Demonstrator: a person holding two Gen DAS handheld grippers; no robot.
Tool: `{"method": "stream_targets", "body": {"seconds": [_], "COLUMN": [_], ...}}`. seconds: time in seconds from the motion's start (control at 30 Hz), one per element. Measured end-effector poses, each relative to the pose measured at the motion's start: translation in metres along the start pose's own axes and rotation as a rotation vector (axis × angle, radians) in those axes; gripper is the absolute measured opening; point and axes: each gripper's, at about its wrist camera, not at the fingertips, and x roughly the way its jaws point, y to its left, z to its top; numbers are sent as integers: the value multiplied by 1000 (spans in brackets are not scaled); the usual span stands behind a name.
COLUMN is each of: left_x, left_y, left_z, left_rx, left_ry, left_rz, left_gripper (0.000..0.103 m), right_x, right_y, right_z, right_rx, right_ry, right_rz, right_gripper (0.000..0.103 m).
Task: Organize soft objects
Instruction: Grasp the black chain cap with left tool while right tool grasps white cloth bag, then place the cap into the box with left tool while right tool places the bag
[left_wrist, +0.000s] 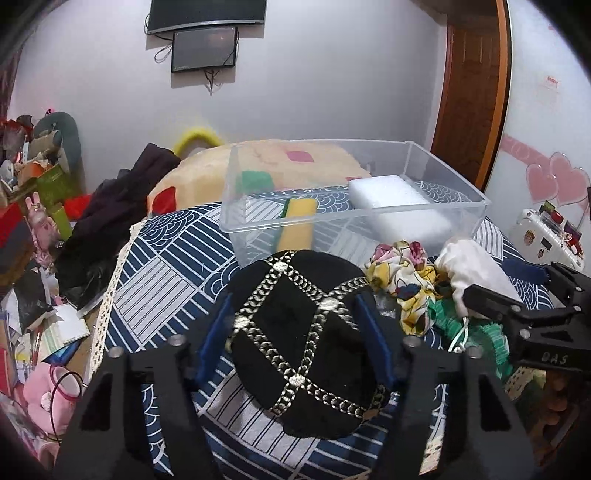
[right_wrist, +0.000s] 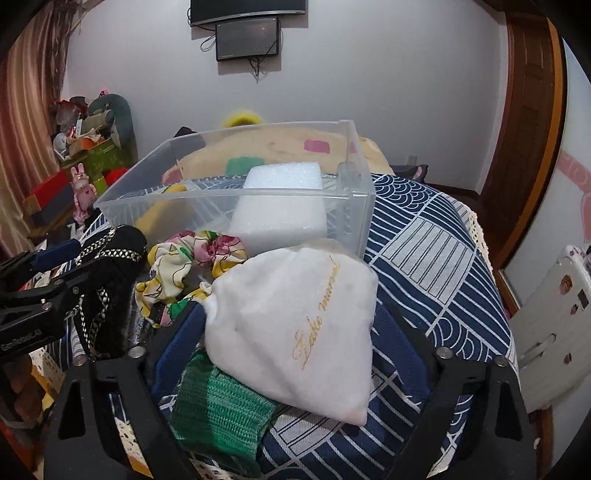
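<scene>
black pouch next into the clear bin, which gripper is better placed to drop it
Left. The left gripper has its fingers on both sides of the black pouch, facing the clear bin; the right gripper straddles the white bag.

Matt black velvety cap (left_wrist: 303, 343) with metallic braid, clear glossy plastic bin (left_wrist: 476, 210), white foam block (left_wrist: 391, 199).
</scene>
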Motion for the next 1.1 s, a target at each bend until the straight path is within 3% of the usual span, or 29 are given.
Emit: {"method": "stream_targets", "body": {"seconds": [0.1, 0.17, 0.3, 0.37, 0.53, 1.1], "left_x": [-3, -2, 7, 2, -17, -76], "left_y": [3, 7, 11, 12, 12, 17], "left_z": [-3, -4, -9, -9, -8, 36], "left_rx": [-6, -23, -65, -73, -77, -77], "left_ry": [-1, 28, 84, 74, 32, -142], "left_rz": [-11, -71, -97, -108, -109, -119], "left_gripper": [40, 11, 10, 10, 10, 9], "right_x": [1, 1, -3, -5, -10, -57], "right_y": [0, 0, -1, -1, -1, -9], "right_z": [-2, -2, -2, -3, -4, 16], "right_rx": [0, 1, 5, 5, 3, 9], "right_ry": [10, 12, 10, 7, -7, -168], "right_rz": [17, 24, 47, 53, 57, 42], "right_gripper": [70, 59, 38, 25, 14, 12]}}
